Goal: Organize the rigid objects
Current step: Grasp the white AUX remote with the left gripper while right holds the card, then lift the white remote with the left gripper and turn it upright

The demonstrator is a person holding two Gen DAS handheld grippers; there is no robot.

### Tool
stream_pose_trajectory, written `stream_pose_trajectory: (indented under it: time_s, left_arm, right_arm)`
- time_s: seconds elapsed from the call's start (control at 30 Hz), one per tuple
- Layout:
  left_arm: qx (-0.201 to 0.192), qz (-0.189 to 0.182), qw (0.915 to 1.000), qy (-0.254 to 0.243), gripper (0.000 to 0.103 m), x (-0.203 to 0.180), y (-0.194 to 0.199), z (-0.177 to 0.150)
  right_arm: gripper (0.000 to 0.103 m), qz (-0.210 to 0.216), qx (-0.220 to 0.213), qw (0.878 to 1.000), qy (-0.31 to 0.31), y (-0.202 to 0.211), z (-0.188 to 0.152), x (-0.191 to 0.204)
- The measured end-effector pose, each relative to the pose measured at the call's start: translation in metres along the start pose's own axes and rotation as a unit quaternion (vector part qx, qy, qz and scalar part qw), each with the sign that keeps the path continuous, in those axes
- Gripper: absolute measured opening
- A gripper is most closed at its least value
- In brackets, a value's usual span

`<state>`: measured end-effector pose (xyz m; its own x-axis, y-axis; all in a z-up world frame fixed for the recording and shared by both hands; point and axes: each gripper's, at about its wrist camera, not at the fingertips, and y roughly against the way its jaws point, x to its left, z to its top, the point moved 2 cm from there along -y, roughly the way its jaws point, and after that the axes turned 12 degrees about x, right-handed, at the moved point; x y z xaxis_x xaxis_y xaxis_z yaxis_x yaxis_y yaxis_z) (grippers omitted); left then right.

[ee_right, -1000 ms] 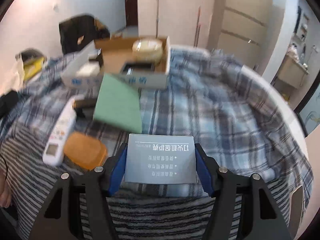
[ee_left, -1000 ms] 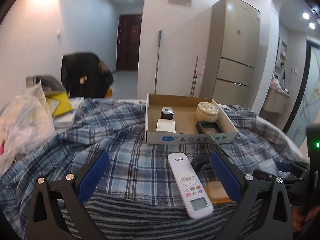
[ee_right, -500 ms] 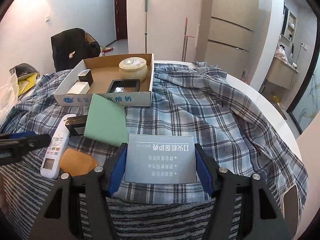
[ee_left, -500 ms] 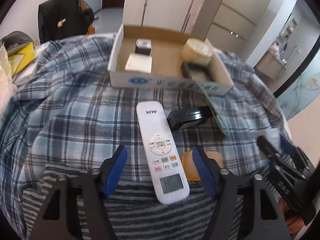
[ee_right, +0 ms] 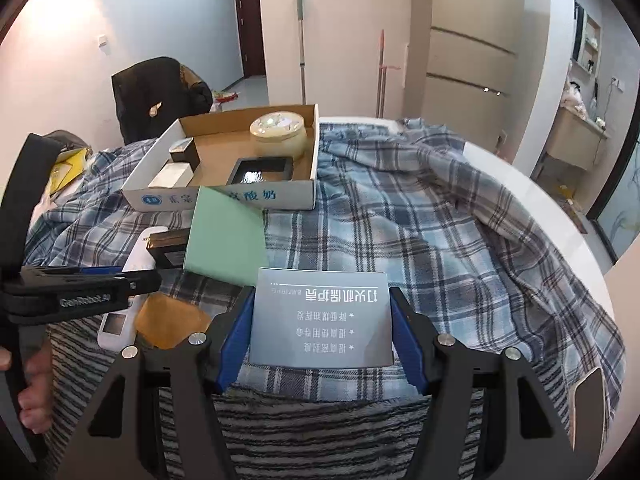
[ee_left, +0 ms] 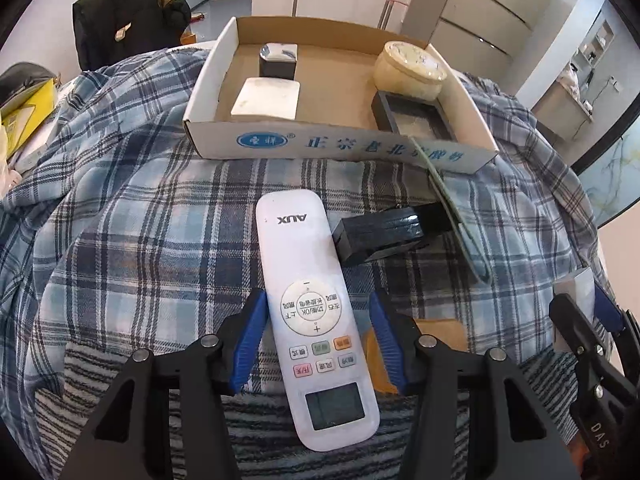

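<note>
Left wrist view: the left gripper (ee_left: pixel 318 320) straddles the white AUX remote (ee_left: pixel 314 314) lying on the plaid cloth (ee_left: pixel 140 240) near its front edge, jaws spread with a gap at each side. The right gripper (ee_right: pixel 322 334) clamps a grey printed box (ee_right: pixel 322 322) (text upside down) before the cardboard tray (ee_right: pixel 224 198).

A white remote (ee_left: pixel 316 320) with grey, green, orange and pink buttons is lying on a blue, white and navy plaid cloth (ee_left: pixel 160 240), which is giving way to a grey-and-black striped blanket (ee_right: pixel 320 432). Blue pads (ee_left: pixel 250 340) are lining black grippers. A brown cardboard tray (ee_left: pixel 472 120), white outside with blue lettering, is holding a cream jar (ee_left: pixel 410 70). A plain green card (ee_right: pixel 226 240) is showing beside a grey-blue box (ee_right: pixel 322 318).
</note>
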<state>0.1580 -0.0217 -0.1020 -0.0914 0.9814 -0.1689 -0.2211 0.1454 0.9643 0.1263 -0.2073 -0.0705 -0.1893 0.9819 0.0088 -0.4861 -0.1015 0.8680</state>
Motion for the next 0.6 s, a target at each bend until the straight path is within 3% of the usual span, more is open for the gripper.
stream_pose_trajectory:
  time_s: [0.07,0.23,0.4,0.5,0.6]
  left_arm:
    - [-0.006,0.004,1.0,0.004,0.046,0.002,0.0,-0.001]
    - [-0.007,-0.009,0.9999,0.0,0.044,0.008,0.008,-0.003]
    - [-0.034,-0.012,0.9991,-0.023,0.043,0.005,0.042,-0.009]
    - [-0.039,-0.041,0.9982,-0.02,0.043,0.006,0.059,-0.009]
    - [-0.058,-0.025,0.9972,-0.041,0.042,0.001,0.081,-0.012]
  right_arm:
    - [0.063,0.002,0.003,1.0,-0.003,-0.002,0.0,-0.002]
    - [0.063,-0.004,0.003,1.0,0.001,-0.002,0.0,-0.001]
    - [0.063,-0.003,0.007,1.0,0.006,-0.004,-0.001,0.001]
    - [0.063,-0.004,0.003,1.0,0.01,-0.003,-0.001,0.002]
    - [0.063,-0.008,0.004,1.0,0.01,-0.004,-0.001,0.003]
